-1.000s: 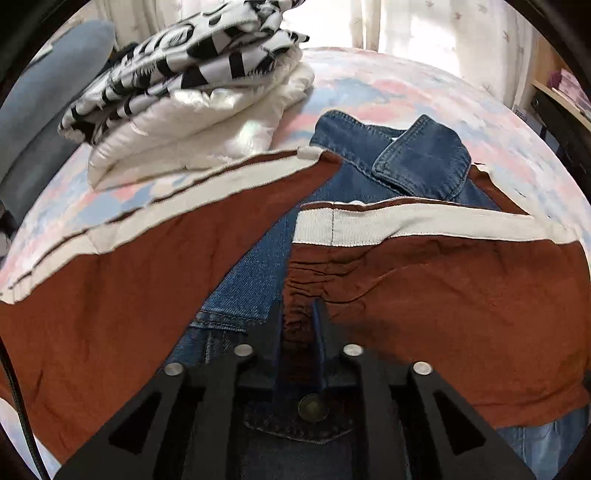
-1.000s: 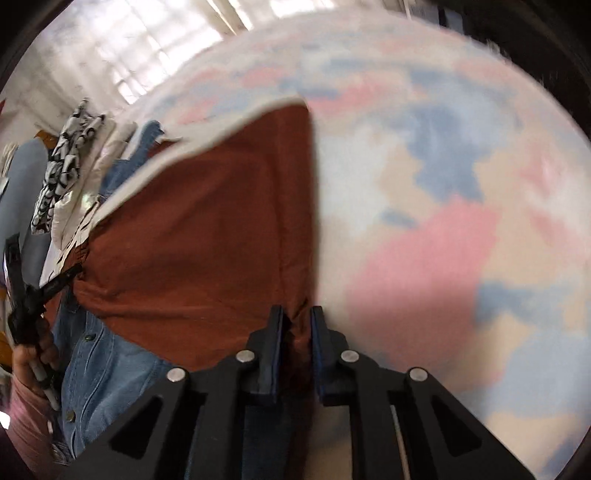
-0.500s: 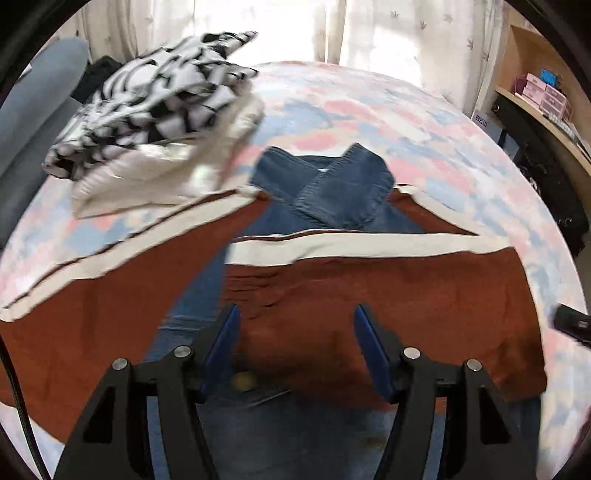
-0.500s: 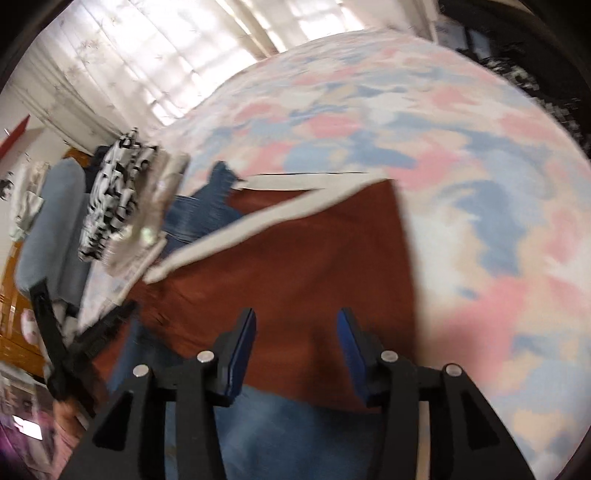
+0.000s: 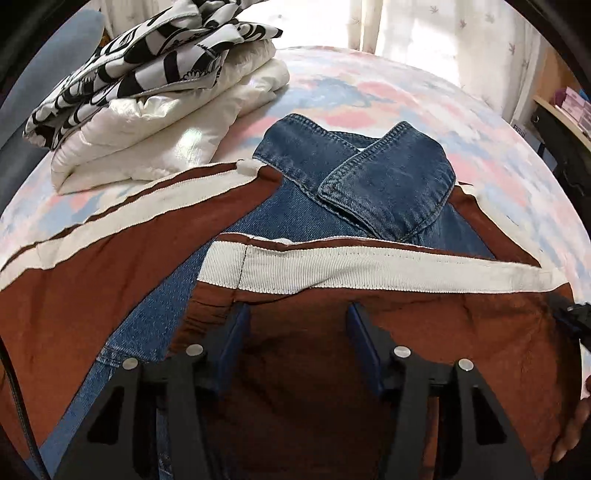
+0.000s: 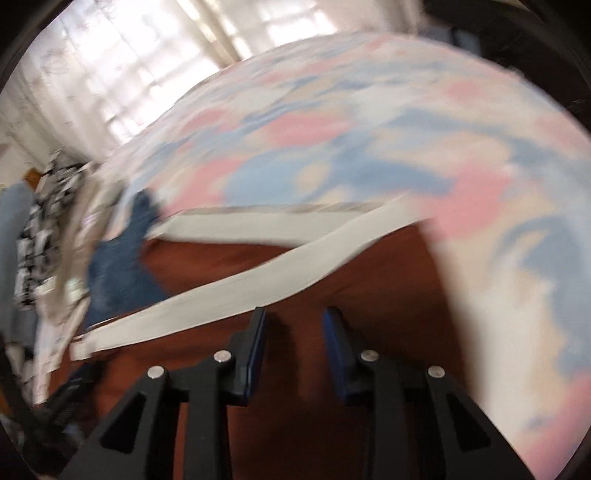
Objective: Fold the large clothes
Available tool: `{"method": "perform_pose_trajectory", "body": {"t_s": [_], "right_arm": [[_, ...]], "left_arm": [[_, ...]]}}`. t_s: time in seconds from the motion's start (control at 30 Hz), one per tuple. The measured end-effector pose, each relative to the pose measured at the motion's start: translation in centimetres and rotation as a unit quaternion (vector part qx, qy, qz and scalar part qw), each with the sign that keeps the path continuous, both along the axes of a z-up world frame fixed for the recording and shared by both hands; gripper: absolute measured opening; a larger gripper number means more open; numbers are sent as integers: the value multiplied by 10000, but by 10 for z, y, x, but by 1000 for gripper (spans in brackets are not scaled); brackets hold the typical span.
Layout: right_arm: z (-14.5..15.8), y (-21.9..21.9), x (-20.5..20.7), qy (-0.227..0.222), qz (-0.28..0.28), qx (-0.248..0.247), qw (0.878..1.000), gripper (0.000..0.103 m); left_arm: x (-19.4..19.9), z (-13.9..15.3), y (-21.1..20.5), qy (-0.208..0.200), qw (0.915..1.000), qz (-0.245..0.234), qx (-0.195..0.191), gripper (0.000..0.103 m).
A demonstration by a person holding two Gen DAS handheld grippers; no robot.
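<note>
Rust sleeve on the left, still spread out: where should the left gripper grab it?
Take the rust sleeve at its cream cuff band, coming from the outer left: that edge lies flat and exposed, free of the denim collar.

Pastel bed, folded pile, bright window behind.
On the pink-and-blue patterned bedspread (image 5: 369, 88) sits a glossy white quilted bundle (image 5: 166, 136), a black-and-white printed cloth (image 5: 147, 62) stacked on it; sheer white curtains (image 5: 424, 26) hang beyond the bedspread.

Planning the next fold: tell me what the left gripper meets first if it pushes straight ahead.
Probably the rust-brown sleeve panel under the open left gripper, then its cream ribbed band; depth is uncertain.
</note>
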State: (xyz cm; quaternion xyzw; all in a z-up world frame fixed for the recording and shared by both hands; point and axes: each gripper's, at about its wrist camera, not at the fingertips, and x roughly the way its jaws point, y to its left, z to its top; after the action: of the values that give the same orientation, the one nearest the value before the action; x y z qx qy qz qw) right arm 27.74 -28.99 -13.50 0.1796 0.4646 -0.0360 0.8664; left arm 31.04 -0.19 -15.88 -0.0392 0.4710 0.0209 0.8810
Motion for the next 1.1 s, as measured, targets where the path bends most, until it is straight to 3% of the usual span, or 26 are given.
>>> {"method": "perform_pose_trajectory", "body": {"t_s": [0.13, 0.27, 0.47, 0.6, 0.7, 0.8, 0.9, 0.97, 1.1], "right_arm": [[6, -49, -18, 39, -396, 315, 9987, 33], [19, -63, -43, -35, -446, 729, 9963, 33], [38, -14, -74, -79, 102, 1061, 9943, 39], [37, 31, -98, -14, 658, 1213, 9904, 45], [27, 55, -113, 75, 897, 1051, 9904, 45], [13, 51, -127, 97, 708, 646, 9953, 45], [4, 36, -142, 17, 567, 668, 9961, 42], [9, 31, -151, -31, 460, 368, 9983, 42], [15, 20, -158, -54, 251, 145, 9996, 42]], "left_arm": [[-4, 6, -6, 36, 9999, -84, 125, 55], [-18, 22, -10, -1, 9998, -213, 43, 56], [-67, 46, -22, -161, 9988, -413, -209, 60], [-91, 40, -29, -114, 9979, -430, -462, 62], [-101, 22, -32, -22, 9987, -380, -343, 62], [-106, 3, -25, 75, 9989, -355, -282, 62], [-112, 3, -22, 8, 9991, -359, -207, 63], [-112, 1, -18, 85, 9995, -243, -191, 70], [-114, 7, -7, 162, 9993, -91, -313, 70]]}}
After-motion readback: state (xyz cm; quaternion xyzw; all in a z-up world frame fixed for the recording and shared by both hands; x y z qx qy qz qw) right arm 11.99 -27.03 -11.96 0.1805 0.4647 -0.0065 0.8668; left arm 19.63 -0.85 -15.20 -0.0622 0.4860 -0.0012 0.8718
